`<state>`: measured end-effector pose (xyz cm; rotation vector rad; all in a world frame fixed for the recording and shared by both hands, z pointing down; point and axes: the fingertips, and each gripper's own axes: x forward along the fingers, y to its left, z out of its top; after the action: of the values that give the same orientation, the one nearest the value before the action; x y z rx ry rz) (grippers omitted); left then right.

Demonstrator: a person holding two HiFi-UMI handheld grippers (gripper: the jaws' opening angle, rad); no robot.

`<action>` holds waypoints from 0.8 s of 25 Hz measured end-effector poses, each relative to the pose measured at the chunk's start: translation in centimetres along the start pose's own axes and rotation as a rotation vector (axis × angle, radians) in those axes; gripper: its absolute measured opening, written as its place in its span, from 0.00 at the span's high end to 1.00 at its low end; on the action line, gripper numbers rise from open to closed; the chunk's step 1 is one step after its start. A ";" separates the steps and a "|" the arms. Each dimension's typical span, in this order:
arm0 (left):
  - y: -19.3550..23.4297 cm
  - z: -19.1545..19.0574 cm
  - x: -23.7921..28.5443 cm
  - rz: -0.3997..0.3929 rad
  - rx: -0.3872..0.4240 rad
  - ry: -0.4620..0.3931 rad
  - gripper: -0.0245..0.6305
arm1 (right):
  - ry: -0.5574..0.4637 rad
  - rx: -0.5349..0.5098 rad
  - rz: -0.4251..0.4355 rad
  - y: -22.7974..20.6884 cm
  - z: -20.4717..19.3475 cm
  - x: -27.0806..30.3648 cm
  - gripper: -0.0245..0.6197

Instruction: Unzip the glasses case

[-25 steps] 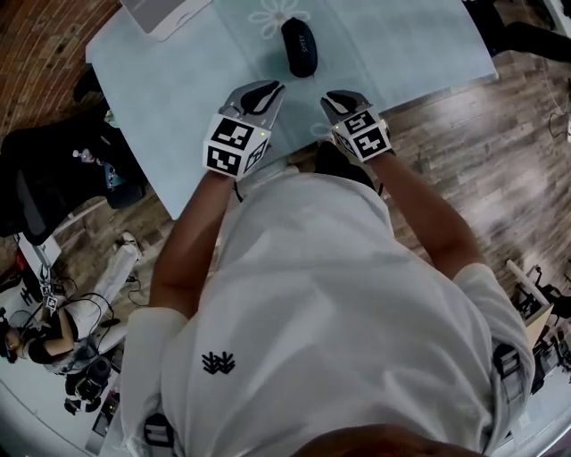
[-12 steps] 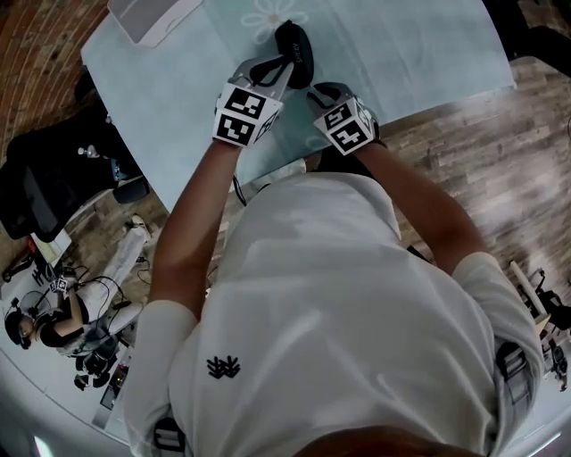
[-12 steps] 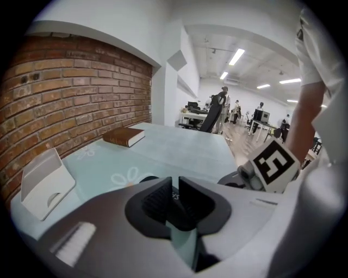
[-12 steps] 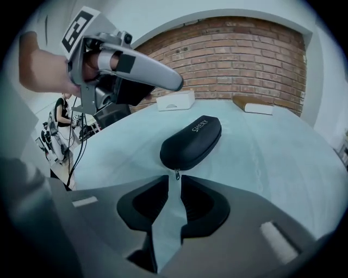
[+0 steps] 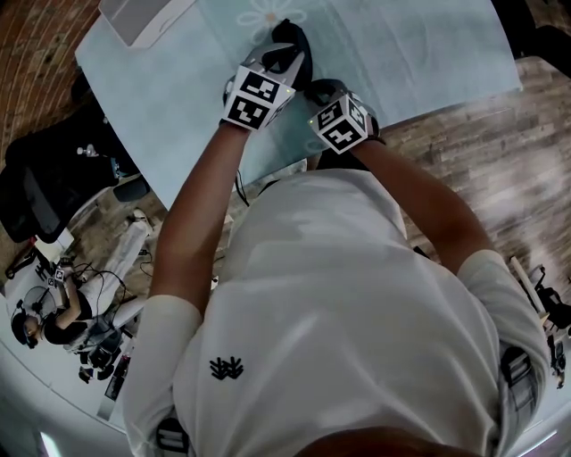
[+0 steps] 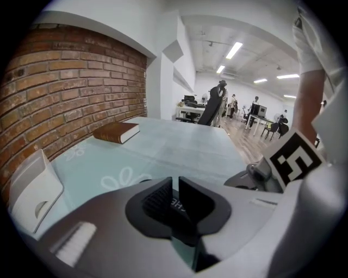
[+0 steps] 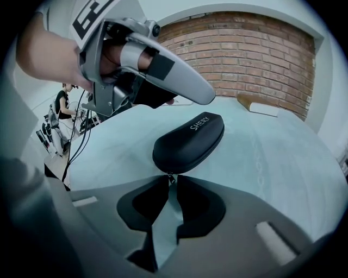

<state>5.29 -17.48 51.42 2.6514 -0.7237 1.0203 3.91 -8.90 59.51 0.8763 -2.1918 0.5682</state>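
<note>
Right gripper (image 7: 169,182) first: jaws are pinched nearly together, and the little zipper pull (image 7: 170,178) sits right between the tips, so I'd call that clamped on the pull. The pull hangs off the near end of the black glasses case (image 7: 187,140), which lies flat on the pale flower-print table (image 7: 272,163), long axis running away from me.

Left gripper (image 6: 174,190) is closed down to a thin slit with nothing in it. I can see the case's lettered top through the gap, so it's poised right over the case. From the right gripper view it looks just clear of the lid, but I can't be sure.

Further out there's a brown book (image 6: 115,132) at the far end by the brick wall (image 6: 70,92), and a white box (image 5: 143,13) off to the left.
</note>
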 end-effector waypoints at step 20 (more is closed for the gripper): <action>-0.5 -2.1 1.6 -0.028 0.007 0.040 0.88 | 0.009 -0.032 0.074 0.3 -0.8 -0.6 0.96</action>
<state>5.34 -16.89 54.06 2.6310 -0.6745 1.0675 4.31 -7.97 59.52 0.7775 -2.2268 0.5698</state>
